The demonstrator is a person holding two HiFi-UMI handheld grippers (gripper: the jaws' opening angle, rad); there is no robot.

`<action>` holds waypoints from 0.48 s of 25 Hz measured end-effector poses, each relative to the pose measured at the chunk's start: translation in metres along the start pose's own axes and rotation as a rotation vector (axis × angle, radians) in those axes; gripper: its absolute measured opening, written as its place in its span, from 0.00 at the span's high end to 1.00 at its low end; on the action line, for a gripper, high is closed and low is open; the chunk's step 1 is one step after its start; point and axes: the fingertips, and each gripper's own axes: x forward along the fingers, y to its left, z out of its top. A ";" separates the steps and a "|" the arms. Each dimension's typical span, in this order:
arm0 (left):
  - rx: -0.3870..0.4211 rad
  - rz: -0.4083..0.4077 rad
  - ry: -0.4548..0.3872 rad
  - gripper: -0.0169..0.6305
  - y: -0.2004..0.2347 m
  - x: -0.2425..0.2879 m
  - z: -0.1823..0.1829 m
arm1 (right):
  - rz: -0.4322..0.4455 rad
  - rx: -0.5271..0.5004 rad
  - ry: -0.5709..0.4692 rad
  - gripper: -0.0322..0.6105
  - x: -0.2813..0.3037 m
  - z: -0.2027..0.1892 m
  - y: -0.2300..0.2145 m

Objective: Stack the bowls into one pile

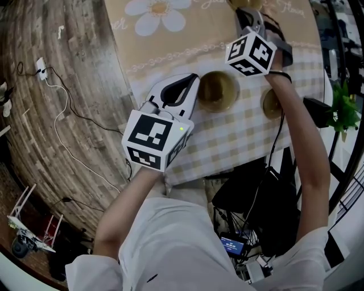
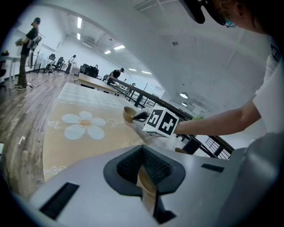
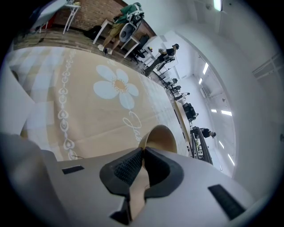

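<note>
Three tan bowls are on or over the checked tablecloth [image 1: 239, 136]. In the head view my left gripper [image 1: 193, 85] is shut on the near rim of the middle bowl [image 1: 219, 91]. The left gripper view shows that rim [image 2: 147, 188] pinched between the dark pads. My right gripper [image 1: 253, 14] is farther back, shut on the rim of a second bowl [image 1: 242, 3], which is mostly cut off by the top edge. The right gripper view shows that bowl [image 3: 160, 138] tilted, its rim between the pads. A third bowl [image 1: 269, 103] lies at the right, partly hidden by the right forearm.
The cloth has a beige part with a white daisy [image 1: 156, 14] at the back. The table's near edge runs just past my left gripper's cube [image 1: 153, 139]. A green plant [image 1: 344, 108] stands at the right. Cables [image 1: 57, 91] lie on the wooden floor at the left.
</note>
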 end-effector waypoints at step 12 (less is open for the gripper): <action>0.023 0.016 -0.003 0.95 -0.014 -0.017 -0.002 | -0.024 -0.042 -0.092 0.88 -0.067 0.021 0.001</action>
